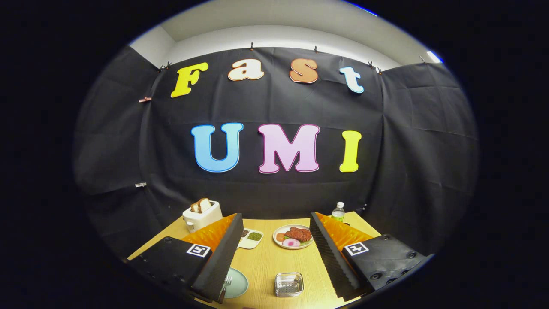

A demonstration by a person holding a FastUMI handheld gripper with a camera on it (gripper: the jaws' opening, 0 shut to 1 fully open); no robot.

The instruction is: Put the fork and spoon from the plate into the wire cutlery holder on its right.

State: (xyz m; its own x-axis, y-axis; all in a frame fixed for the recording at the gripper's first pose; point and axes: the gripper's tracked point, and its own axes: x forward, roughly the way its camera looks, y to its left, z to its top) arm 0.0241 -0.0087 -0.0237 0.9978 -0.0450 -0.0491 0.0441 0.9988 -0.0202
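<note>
My gripper (276, 253) is open, its two fingers spread wide above the wooden table with nothing between them. A pale green plate (238, 283) lies low beside the left finger, half hidden by it. The tines of a fork (227, 281) show on the plate at the finger's edge; the spoon is hidden. The wire cutlery holder (289, 284) stands to the right of the plate, between the fingers and below them, and it looks empty.
Beyond the fingers, a white plate of food (294, 236) sits mid-table. A small white dish with compartments (250, 238) lies left of it. A white toaster with bread (202, 214) stands at the back left, a water bottle (338, 211) at the back right.
</note>
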